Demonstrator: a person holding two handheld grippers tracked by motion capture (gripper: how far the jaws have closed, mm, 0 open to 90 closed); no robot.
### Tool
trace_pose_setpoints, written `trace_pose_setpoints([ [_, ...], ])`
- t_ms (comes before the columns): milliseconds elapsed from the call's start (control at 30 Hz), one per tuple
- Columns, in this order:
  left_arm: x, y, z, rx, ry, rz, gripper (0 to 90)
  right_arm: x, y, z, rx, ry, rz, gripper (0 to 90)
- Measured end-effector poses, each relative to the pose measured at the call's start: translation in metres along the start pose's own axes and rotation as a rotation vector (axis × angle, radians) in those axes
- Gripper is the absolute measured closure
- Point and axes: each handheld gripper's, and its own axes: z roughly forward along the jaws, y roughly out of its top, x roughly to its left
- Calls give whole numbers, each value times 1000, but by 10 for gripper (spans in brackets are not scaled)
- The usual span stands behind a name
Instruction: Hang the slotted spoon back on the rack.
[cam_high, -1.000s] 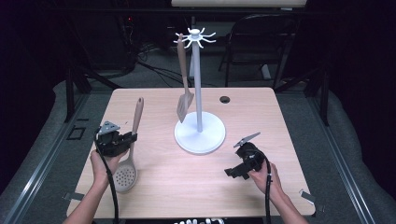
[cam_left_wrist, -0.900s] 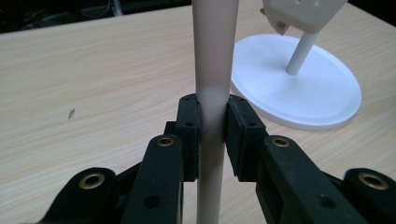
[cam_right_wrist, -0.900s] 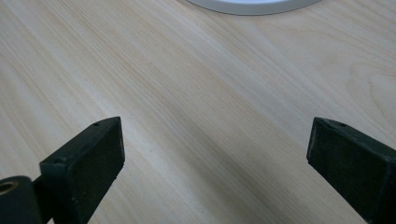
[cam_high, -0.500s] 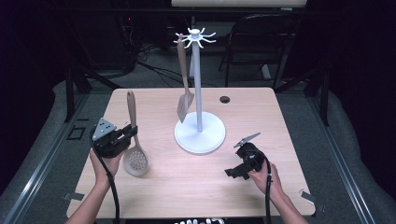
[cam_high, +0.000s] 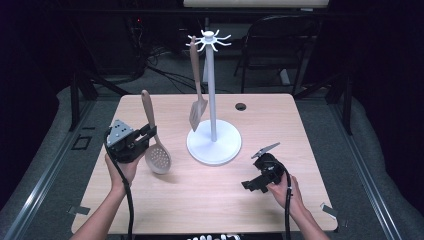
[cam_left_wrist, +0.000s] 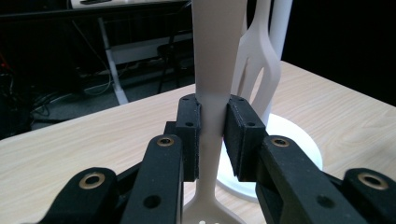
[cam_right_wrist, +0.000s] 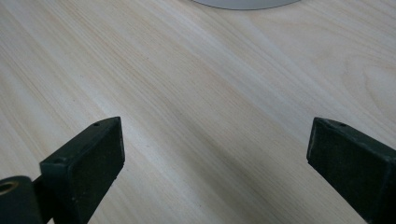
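You are holding the left gripper (cam_high: 145, 136) near the left edge of the tabletop (cam_high: 210, 200), its jaws clenched on the handle of the slotted spoon (cam_high: 152, 135). In the left gripper view the pads (cam_left_wrist: 189, 135) are pressing on both sides of that pale handle. The spoon is standing nearly upright, handle up and tilting a little toward the far edge, with its perforated bowl hanging low over the tabletop between your left gripper and the white rack (cam_high: 213, 107). The rack is standing near the middle of the tabletop, and a slotted turner (cam_high: 196, 95) is hanging from one of its top hooks, beside the pole. You are keeping the right gripper (cam_high: 252, 184) close to the near right corner, released, its jaws spread wide over bare wood with nothing between them.
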Motion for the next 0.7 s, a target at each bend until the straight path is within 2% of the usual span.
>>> trace_pose_setpoints([
  [133, -3, 4, 5, 0, -12, 8, 764, -1, 0, 0, 13, -4, -9, 38],
  [700, -22, 25, 29, 16, -72, 50, 763, -1, -1, 0, 4, -6, 1, 38],
])
